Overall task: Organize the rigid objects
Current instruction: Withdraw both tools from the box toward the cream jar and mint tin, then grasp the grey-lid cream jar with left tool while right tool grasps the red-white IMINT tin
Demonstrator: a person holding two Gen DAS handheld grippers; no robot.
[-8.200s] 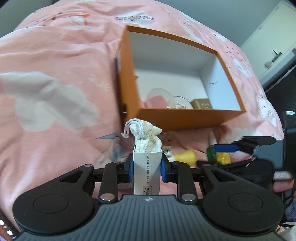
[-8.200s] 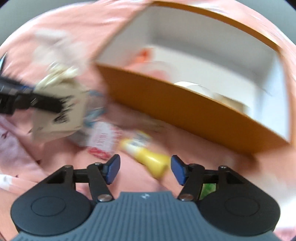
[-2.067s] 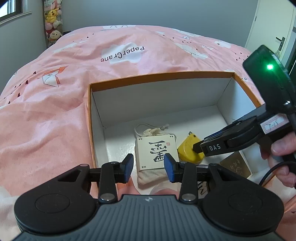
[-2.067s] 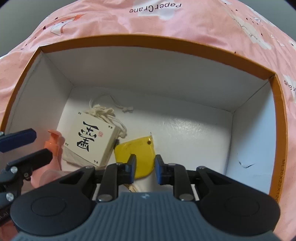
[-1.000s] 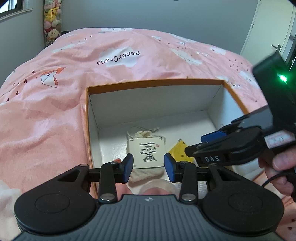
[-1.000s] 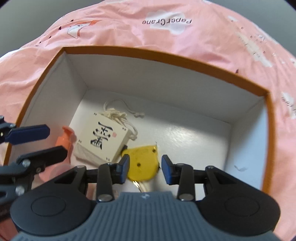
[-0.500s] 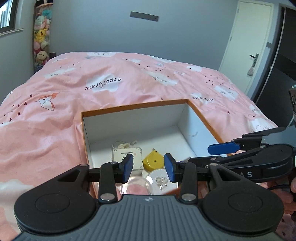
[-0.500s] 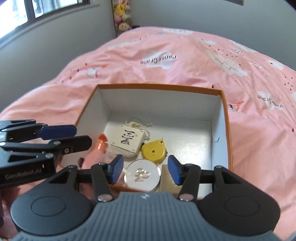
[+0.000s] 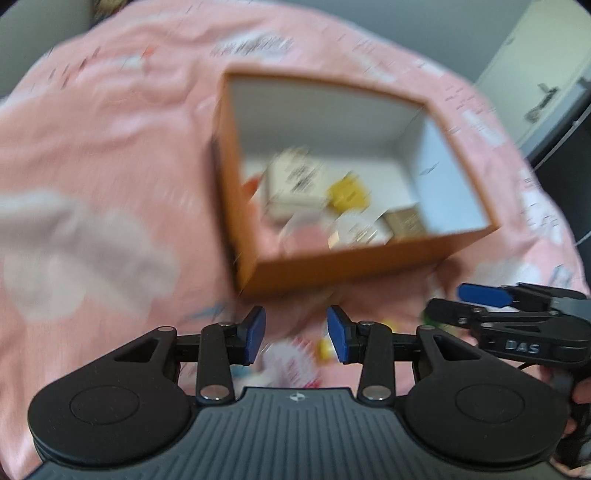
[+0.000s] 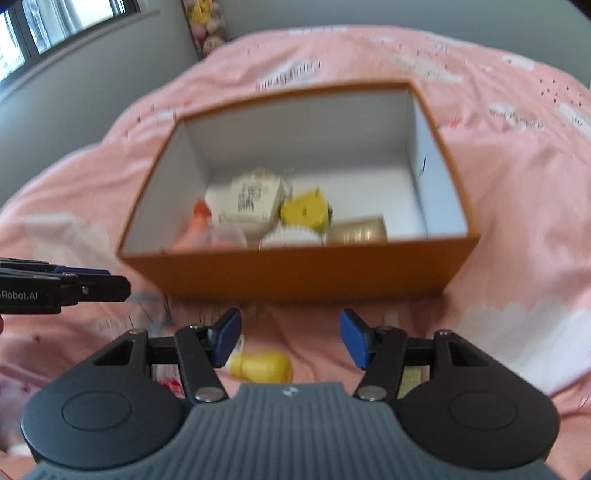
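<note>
An orange box (image 10: 303, 273) with white walls sits on the pink bed; it also shows in the left wrist view (image 9: 332, 269). Inside lie a cream pouch with black writing (image 10: 255, 201), a yellow tape measure (image 10: 304, 212), a round white tin (image 10: 291, 236), a gold box (image 10: 358, 230) and an orange-pink bottle (image 10: 199, 218). My right gripper (image 10: 290, 338) is open and empty in front of the box, above a yellow bottle (image 10: 264, 365) on the bedding. My left gripper (image 9: 297, 334) is open and empty, left of it, over blurred small items (image 9: 291, 363).
The pink quilt (image 10: 517, 184) with white cloud prints covers the bed all around the box. A grey wall and window (image 10: 55, 33) stand at the far left. A white door (image 9: 546, 74) is at the right.
Both grippers have drawn back out of the box and dropped in front of its near wall. The right gripper's jaws have opened wider. The yellow bottle on the bedding has come into view.
</note>
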